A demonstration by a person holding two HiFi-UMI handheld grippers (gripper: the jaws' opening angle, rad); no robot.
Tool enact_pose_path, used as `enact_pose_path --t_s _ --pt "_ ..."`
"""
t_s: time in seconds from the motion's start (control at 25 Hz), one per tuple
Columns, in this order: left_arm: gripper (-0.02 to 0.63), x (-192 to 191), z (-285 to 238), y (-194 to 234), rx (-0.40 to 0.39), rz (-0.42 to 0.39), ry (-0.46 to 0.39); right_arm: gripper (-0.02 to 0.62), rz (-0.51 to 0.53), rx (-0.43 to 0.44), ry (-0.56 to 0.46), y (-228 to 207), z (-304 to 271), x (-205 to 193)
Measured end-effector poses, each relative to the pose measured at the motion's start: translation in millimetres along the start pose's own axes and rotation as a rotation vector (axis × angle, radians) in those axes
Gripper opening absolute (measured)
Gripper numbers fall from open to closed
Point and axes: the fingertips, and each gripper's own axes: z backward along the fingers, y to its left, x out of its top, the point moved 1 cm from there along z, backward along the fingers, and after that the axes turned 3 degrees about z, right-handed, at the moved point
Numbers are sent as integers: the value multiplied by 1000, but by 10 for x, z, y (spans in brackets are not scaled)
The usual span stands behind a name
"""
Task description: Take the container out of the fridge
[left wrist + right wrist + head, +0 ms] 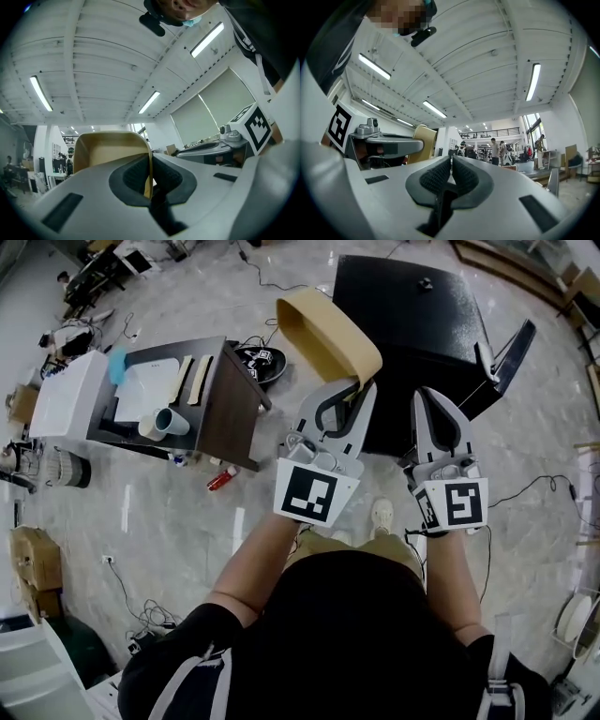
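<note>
A tan container (328,329) is held up, clear of the black fridge (412,315). One wall is pinched between the fingers (133,176) of the left gripper (359,382), seemingly for carrying. The right gripper (427,397) is held alongside, its fingers pressed together on nothing

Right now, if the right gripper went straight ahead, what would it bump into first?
Probably nothing near. Beyond the right gripper, whose jaws are shut, its own view shows open room, with people far off. In the head view it seems to pass over the fridge, though depth is unclear.
</note>
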Motion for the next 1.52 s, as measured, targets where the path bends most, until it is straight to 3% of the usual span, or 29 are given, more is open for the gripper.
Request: enact_pose_path --t_s 0.44,0.72,1.52 --pt "29 213 503 -102 -32 3 -68 41 91 -55 29 544 401 290" --pt "29 369 672 -213 -29 7 -96 41 118 -65 13 640 559 459" --pt "29 408 855 -529 -34 10 -89 38 160 -98 26 733 993 451"
